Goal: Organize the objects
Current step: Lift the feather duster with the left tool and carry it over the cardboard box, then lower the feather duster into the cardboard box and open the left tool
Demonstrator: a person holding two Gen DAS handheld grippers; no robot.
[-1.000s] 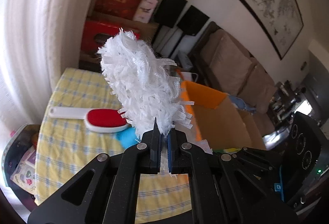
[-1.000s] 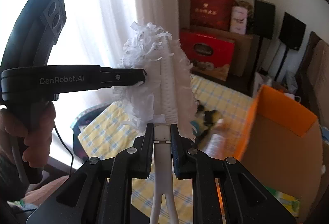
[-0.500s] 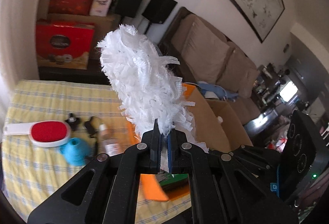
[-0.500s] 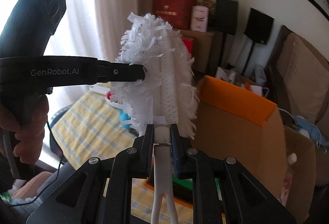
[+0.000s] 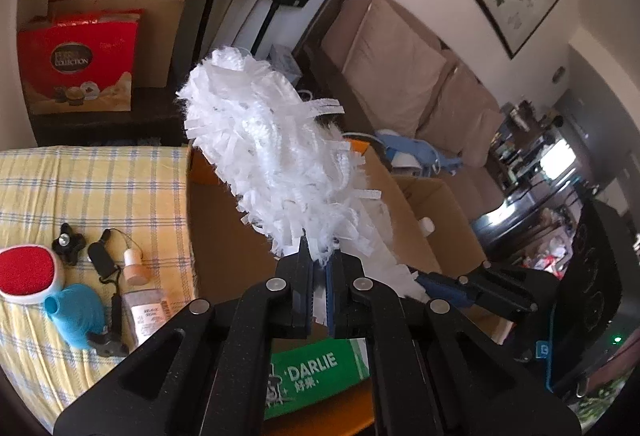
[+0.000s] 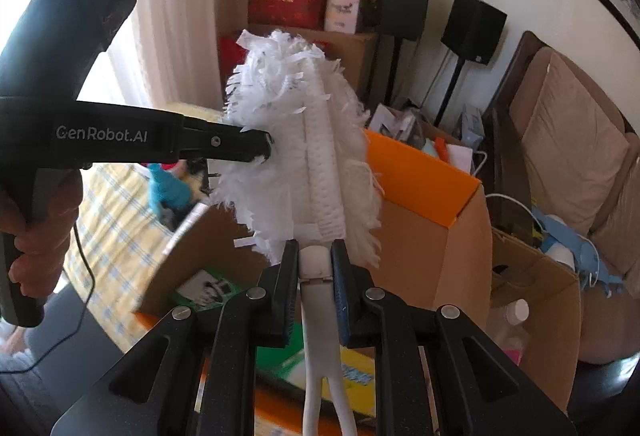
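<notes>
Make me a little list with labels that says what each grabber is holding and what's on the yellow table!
left gripper: shut on the white fluff of the duster
right gripper: shut on the duster's white handle
below the duster: open cardboard box with an orange flap
in the box: green Darlie box
yellow checked table: red lint brush, blue object, small bottle, black bits
</notes>
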